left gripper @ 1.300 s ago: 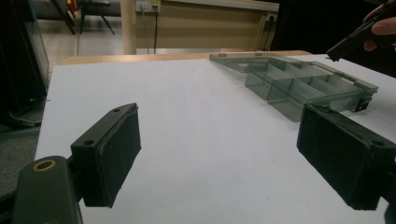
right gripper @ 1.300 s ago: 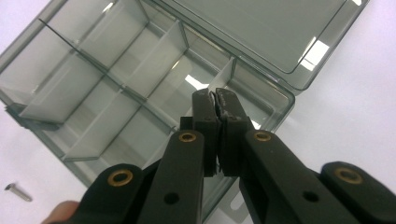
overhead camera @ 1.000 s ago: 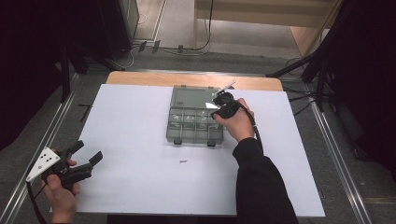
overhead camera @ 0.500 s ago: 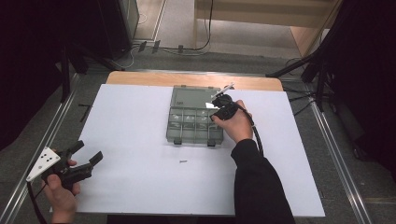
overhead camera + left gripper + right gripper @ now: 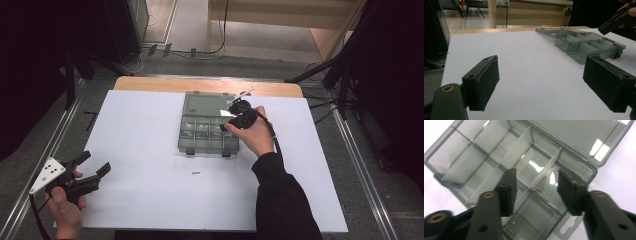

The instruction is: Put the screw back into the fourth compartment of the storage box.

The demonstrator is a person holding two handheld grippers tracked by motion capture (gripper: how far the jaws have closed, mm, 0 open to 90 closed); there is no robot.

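A smoky clear compartment box (image 5: 207,130) lies open on the white table, its lid (image 5: 207,104) folded flat toward the far side. My right gripper (image 5: 231,116) hovers over the box's right end, open and empty. In the right gripper view the box (image 5: 474,157) fills the frame, and two small screws (image 5: 541,188) lie in the compartment between the jaws. One more screw (image 5: 196,173) lies loose on the table in front of the box. My left gripper (image 5: 95,165) is held at the near left corner, open and empty, and looks across at the box (image 5: 586,46).
The white table top (image 5: 140,165) ends in a wooden strip (image 5: 150,83) at the far edge. Metal rails (image 5: 357,165) run along both sides. Dark stands and cables sit on the floor beyond the table.
My right gripper has shifted slightly over the box's right end. The left gripper has stayed put.
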